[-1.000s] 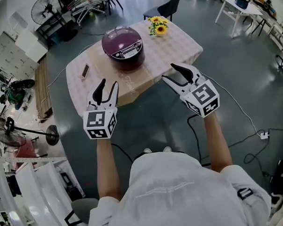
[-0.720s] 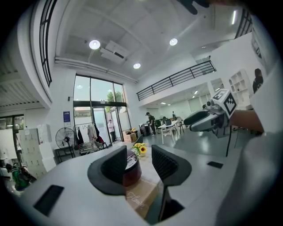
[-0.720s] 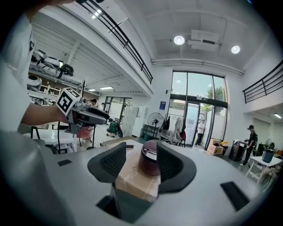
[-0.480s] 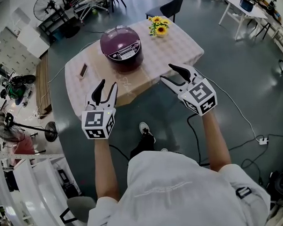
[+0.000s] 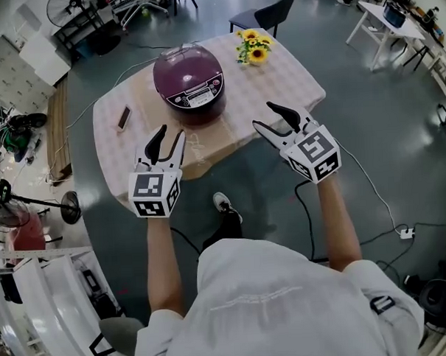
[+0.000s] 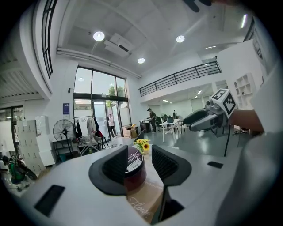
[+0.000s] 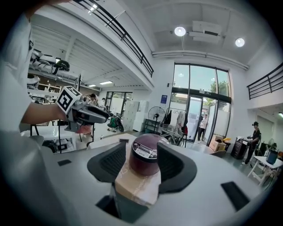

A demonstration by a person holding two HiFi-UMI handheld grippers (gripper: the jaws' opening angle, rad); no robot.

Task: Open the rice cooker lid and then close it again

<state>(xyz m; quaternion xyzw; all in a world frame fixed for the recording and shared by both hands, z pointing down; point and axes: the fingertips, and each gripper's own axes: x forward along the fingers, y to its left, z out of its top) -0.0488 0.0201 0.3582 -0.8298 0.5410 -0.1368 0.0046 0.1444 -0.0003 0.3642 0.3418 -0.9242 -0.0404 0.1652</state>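
First: Both tongs have come nearer the worktop (image 5: pixel 292 74) since a second ago; their tips now hang over its near edge, and a shoe shows on the floor below them.

Second: What does the head view give?

First: The left tongs (image 5: pixel 169 135) and the right tongs (image 5: pixel 264 114) are both in the air, touching nothing. The rice cooker (image 5: pixel 189 83) stands ahead of them, between their two lines, with its lid (image 5: pixel 185 64) down and its panel facing the tongs.

Second: Anything else on the worktop?

First: Sunflowers (image 5: pixel 252 45) stand beyond the right tongs. A dark flat thing (image 5: pixel 123 117) lies ahead of the left tongs, to their left. A brown sheet (image 5: pixel 207 141) lies between the tongs and the cooker.

Second: And the left gripper view?

First: The left tongs (image 6: pixel 140 161) stand about half apart with nothing between the pads. The rice cooker (image 6: pixel 135 170) shows through the gap, well beyond, on the brown sheet (image 6: pixel 143 201). The sunflowers (image 6: pixel 142 145) are behind it, and the right tongs (image 6: pixel 191 123) hang off to the right.

Second: The right gripper view?

First: The right tongs (image 7: pixel 142 163) gape a little wider, also holding nothing. The rice cooker (image 7: pixel 146 159) sits framed by the jaws, farther on, lid closed. The left tongs (image 7: pixel 104 117) float to the left.
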